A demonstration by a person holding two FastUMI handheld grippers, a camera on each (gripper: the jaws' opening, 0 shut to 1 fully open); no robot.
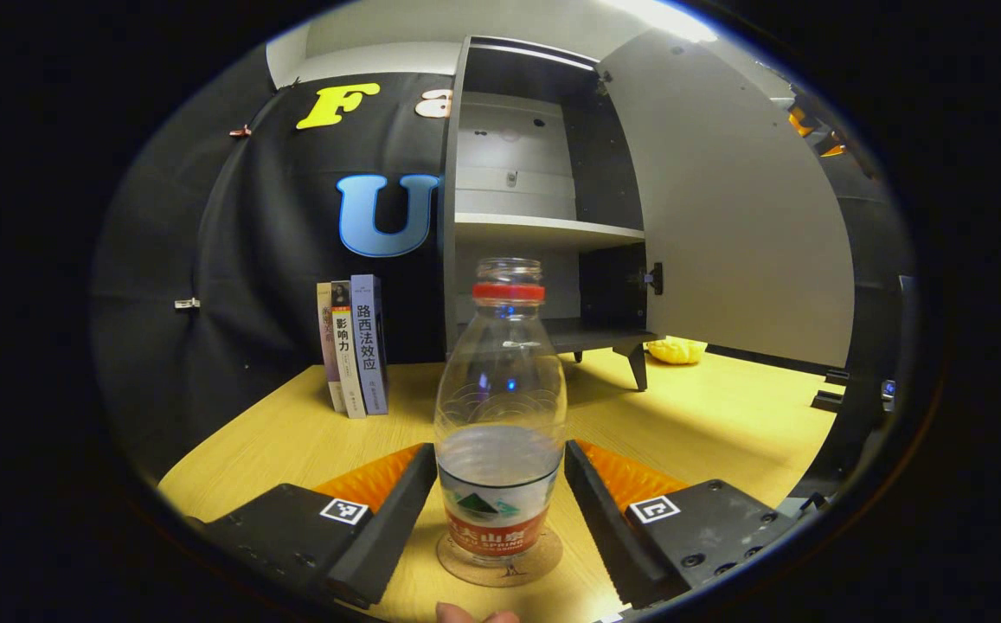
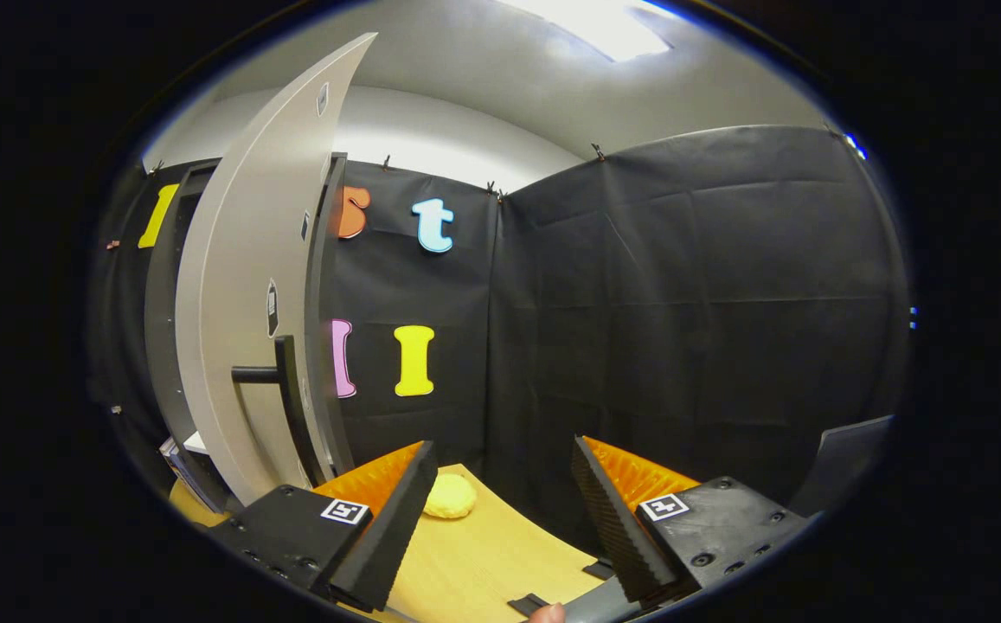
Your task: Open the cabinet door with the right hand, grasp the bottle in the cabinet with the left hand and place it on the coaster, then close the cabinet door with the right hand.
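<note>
While both grippers (image 1: 500, 510) (image 2: 500, 519) gape wide, the clear, capless bottle (image 1: 500, 415) stands upright on the coaster (image 1: 500, 562), red-labelled.

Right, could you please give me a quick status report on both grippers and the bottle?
Left gripper open, fingers either side of the bottle. Bottle upright on the coaster. Right gripper open, empty. Cabinet door open, handle unobstructed.

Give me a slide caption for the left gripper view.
Bottle standing on the coaster between the open left claw, cabinet door open.
</note>
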